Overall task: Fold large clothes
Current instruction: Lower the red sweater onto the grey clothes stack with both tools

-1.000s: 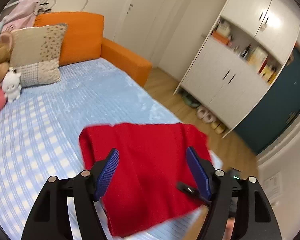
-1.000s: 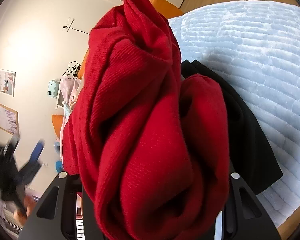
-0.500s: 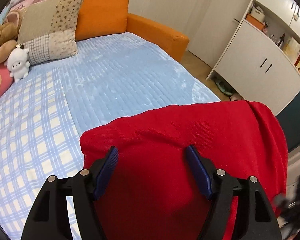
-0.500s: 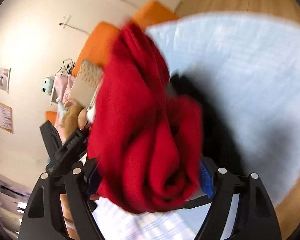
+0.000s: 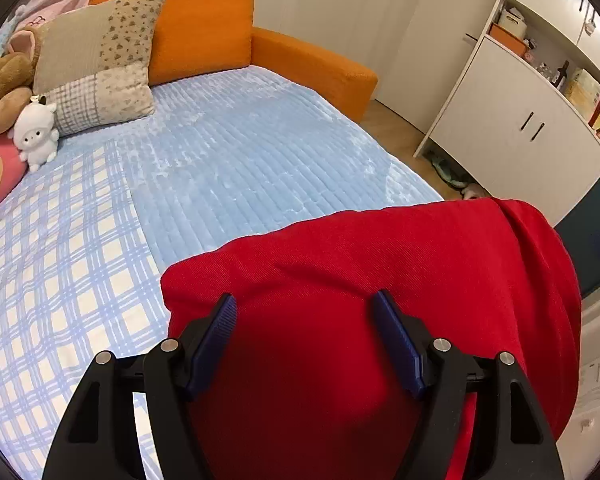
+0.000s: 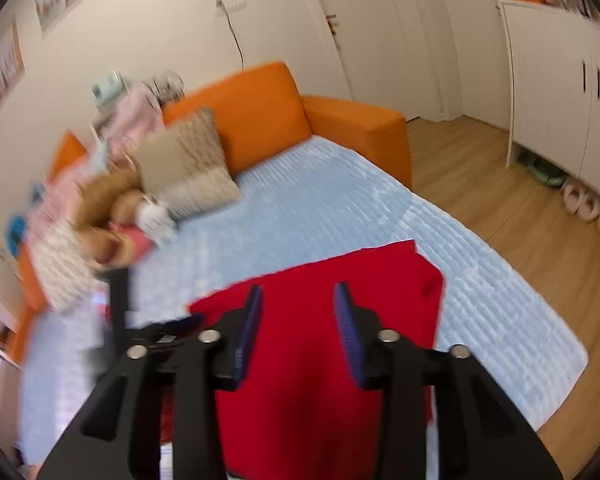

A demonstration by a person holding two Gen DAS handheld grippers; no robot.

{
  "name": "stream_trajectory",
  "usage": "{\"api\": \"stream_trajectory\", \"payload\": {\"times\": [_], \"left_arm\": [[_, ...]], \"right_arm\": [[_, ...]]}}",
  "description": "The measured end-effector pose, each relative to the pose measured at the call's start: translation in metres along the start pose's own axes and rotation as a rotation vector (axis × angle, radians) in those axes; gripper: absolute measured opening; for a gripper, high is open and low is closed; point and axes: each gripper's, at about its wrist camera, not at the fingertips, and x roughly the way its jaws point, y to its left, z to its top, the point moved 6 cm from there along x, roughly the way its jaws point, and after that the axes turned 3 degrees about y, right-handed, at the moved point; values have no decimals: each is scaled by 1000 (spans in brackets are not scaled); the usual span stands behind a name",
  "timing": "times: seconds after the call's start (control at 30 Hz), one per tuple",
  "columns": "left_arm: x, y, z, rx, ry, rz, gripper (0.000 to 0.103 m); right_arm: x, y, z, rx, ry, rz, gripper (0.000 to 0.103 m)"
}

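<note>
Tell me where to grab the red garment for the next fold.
Take the red garment at its far right corner, probably coming in from the right over the light blue blanket. That corner lies flat and exposed there. Both the left gripper and right gripper are open above the cloth.

Both wrist cameras looking down the bed toward the orange sofa back.

Left wrist view is sitting low and very near the red garment [image 5: 380, 320], facing along the blue bedspread [image 5: 260, 160] toward the orange backrest [image 5: 204, 24] and patchwork pillow [image 5: 100, 60]. Right wrist view is hanging higher and further back, blurred, sharing the garment [image 6: 340, 280], bedspread [image 6: 340, 208], backrest [image 6: 256, 112], pillow [image 6: 188, 164] and white cabinets [image 6: 560, 100].
</note>
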Motion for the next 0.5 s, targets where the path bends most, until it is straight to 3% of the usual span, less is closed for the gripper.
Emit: {"api": "stream_trajectory", "payload": {"times": [0.07,0.2,0.33,0.5], "left_arm": [[3,5,2,1,4,-12,73],[13,17,1,-9,12,-62,73],[29,13,-3,24,-20,-49,73],[34,1,-4,51,-54,-12,73]], "right_arm": [[33,-3,-11,-35,38,-69,28],[88,-21,-40,-43,130,-121,24],[123,-34,-69,-3,154,-85,24],[131,-57,-81,61,123,-69,24]]}}
